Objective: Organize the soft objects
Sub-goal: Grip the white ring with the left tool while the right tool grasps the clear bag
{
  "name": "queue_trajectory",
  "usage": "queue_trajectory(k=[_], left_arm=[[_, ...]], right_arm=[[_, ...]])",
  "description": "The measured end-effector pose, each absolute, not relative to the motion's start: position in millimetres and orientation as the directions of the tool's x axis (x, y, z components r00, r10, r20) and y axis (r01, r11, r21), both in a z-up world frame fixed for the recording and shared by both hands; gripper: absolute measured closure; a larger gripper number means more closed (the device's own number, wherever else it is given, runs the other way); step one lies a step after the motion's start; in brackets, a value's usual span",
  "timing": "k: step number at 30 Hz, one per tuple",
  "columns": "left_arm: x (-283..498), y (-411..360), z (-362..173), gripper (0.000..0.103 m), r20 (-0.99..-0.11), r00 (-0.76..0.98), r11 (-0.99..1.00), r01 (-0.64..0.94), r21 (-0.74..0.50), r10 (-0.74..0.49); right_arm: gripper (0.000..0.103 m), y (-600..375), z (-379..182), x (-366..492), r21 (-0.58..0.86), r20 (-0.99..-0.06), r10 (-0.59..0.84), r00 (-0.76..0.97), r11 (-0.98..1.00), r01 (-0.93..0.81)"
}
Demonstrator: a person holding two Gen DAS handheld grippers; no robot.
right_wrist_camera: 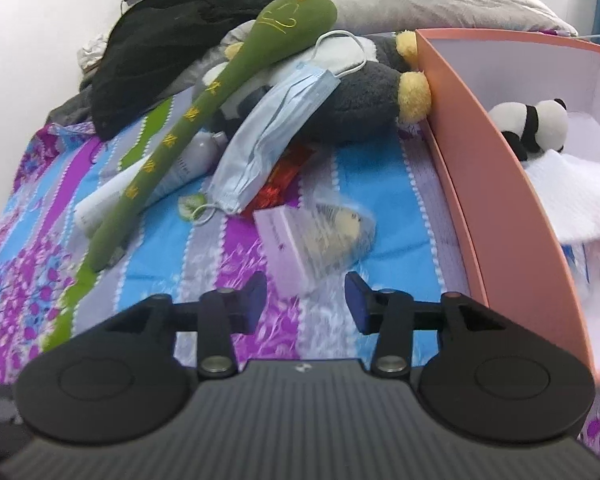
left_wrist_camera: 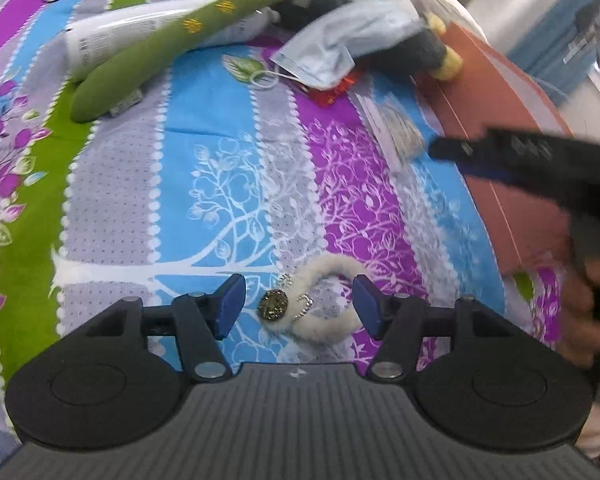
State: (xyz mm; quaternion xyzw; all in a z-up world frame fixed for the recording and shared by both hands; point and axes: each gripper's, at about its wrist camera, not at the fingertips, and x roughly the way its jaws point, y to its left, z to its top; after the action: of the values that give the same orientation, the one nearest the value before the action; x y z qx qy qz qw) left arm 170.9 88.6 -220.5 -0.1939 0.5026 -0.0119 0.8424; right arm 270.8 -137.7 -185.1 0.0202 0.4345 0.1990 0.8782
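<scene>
Both tongs stand spread with nothing pinched. Between the blue pads of my left gripper (left_wrist_camera: 299,307) I see a white fuzzy hair tie (left_wrist_camera: 332,300) with a round gold charm (left_wrist_camera: 274,306), lying flat on the striped floral bedsheet (left_wrist_camera: 204,128); the pads sit on either side of it and do not press it. Ahead of that gripper and to its left lies a long green plush snake (left_wrist_camera: 188,36) across a white tube (left_wrist_camera: 140,28), and straight ahead a pale blue face mask (left_wrist_camera: 340,46) rests against a dark grey plush toy (left_wrist_camera: 424,50). To its right I see my right gripper as a dark blur in a hand (left_wrist_camera: 584,304), over the edge of the pink box (left_wrist_camera: 512,120). From my right gripper (right_wrist_camera: 306,300) the pads are apart over bare sheet, with a small clear packet holding something yellow (right_wrist_camera: 332,232) lying on a white carton (right_wrist_camera: 288,248) just ahead of them. The pink box stands to its right, its wall (right_wrist_camera: 500,200) upright, holding a panda plush (right_wrist_camera: 536,124) and a white cloth (right_wrist_camera: 576,192).
</scene>
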Motion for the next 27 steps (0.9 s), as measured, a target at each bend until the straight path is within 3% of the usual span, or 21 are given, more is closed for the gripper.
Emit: queue_trajectory(k=[7,10,14,17,25,27], left_arm=[[180,77,-229,0.040,-0.861,0.457,0.956,-0.072,-0.286,-0.224],[183,69,-230,0.046,-0.875,0.432,0.971,0.002,-0.241,-0.218],[188,69,-232,0.070,-0.887,0.410,0.975,0.027,-0.220,-0.211],[189,72,-234,0.080,-0.891,0.409,0.978,0.010,-0.209,-0.195],[184,74,-227,0.083,-0.879,0.450,0.976,-0.067,-0.208,-0.156],[181,78,-223,0.084,-0.872,0.467,0.971,-0.104,-0.217,-0.145]], right_arm=[[0.057,-128,-205,312,0.157,-0.762,0.296,0.575,0.947,-0.278],[0.057,-123,-216,326,0.166,-0.777,0.302,0.552,0.945,-0.283],[0.055,-116,-227,334,0.160,-0.798,0.312,0.516,0.935,-0.317],[0.057,-113,-230,331,0.139,-0.792,0.307,0.528,0.933,-0.333],[0.087,-109,-226,322,0.057,-0.808,0.275,0.521,0.917,-0.396],[0.089,-114,-220,320,0.067,-0.806,0.281,0.520,0.918,-0.391]])
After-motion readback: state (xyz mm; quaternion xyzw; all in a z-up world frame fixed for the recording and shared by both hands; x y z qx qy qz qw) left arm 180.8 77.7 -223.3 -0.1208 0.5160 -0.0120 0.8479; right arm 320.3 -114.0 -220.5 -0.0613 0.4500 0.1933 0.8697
